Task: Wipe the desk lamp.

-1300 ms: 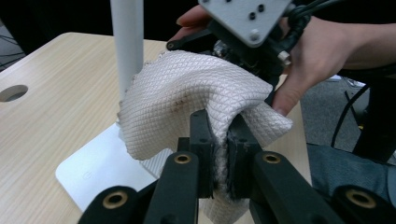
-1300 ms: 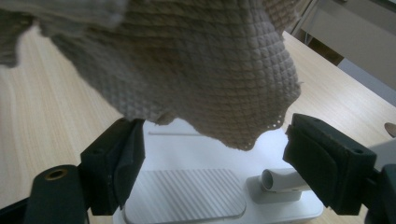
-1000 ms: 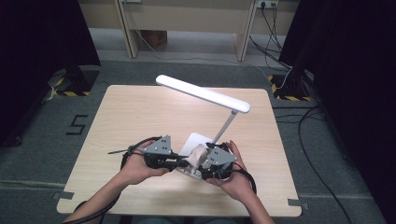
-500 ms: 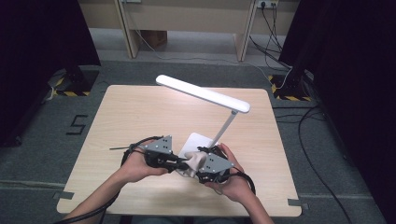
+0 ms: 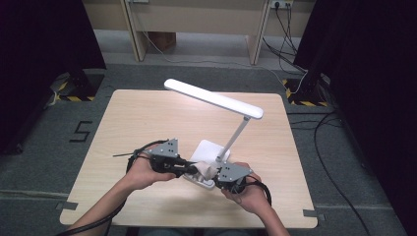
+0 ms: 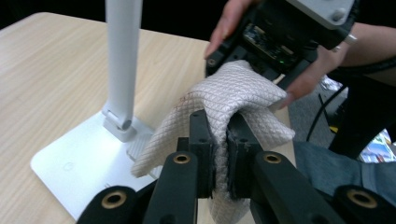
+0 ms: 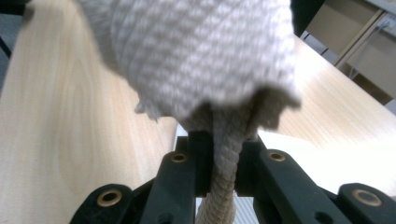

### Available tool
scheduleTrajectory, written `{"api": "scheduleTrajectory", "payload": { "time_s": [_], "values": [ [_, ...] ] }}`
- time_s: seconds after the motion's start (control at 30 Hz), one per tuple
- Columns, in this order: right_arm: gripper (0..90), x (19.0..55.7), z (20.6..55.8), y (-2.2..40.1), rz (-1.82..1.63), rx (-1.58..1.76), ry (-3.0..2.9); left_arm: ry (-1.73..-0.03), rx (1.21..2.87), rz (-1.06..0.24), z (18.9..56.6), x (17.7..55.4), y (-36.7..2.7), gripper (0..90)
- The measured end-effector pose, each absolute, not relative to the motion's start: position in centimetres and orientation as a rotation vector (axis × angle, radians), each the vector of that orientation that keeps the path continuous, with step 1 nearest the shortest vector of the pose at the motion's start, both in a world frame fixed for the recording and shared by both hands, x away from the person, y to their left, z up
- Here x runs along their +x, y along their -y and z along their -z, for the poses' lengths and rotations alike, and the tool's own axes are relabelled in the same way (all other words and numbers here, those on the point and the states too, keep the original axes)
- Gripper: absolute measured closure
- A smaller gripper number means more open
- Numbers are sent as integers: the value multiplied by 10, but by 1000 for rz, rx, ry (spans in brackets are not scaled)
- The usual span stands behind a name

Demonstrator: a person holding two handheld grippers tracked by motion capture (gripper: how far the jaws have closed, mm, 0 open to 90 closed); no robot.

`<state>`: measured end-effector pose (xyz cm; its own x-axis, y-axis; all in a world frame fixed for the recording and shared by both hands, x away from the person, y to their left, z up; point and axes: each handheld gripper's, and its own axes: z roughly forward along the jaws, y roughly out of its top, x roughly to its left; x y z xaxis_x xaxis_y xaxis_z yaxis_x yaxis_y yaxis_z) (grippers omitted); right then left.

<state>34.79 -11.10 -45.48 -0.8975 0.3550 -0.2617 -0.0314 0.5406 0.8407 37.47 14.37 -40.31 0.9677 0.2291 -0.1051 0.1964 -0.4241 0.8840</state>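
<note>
A person at a light wooden table point(image 5: 147, 118) holds a two-jaw gripper in each hand over the near edge. Between them hangs a beige waffle-weave cloth point(image 6: 224, 100), bunched above the square white base of a desk lamp point(image 5: 209, 150), whose long head reaches back over the table. The left gripper point(image 6: 220, 140) has its black jaws pinched on one fold of the cloth. The right gripper point(image 7: 227, 154) has just been closing its jaws, and they now clamp a twisted fold of the same cloth, which drapes close before its camera
</note>
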Motion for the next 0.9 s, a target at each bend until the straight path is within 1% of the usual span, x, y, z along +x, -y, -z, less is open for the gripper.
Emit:
{"api": "scheduleTrajectory", "payload": {
  "time_s": [0.3,0.47,0.5,0.53,0.63,0.73,0.8,0.83,0.87,0.9],
  "values": [
    [834,345,452,113,-1333,295,-2390,-374,1981,-52,409,384,-147,823],
    [828,345,452,112,-1327,304,-2391,-371,1978,-73,408,385,-146,825],
    [808,345,452,112,-1324,310,-2389,-371,1978,-74,408,384,-145,825],
    [763,345,452,112,-1318,323,-2393,-368,1980,-76,407,384,-145,826],
    [587,346,453,111,-1309,337,-2381,-364,1976,-75,405,383,-144,826],
    [453,346,454,109,-1298,329,-2359,-358,1973,-83,403,383,-143,826],
    [389,345,456,107,-1295,322,-2343,-364,1968,-84,402,383,-143,826],
    [337,345,457,105,-1296,311,-2320,-366,1964,-86,401,383,-143,827],
    [337,345,457,105,-1296,311,-2320,-369,1959,-87,401,383,-143,827],
    [311,345,457,104,-1304,311,-2310,-372,1954,-85,401,382,-142,827]
  ]
}}
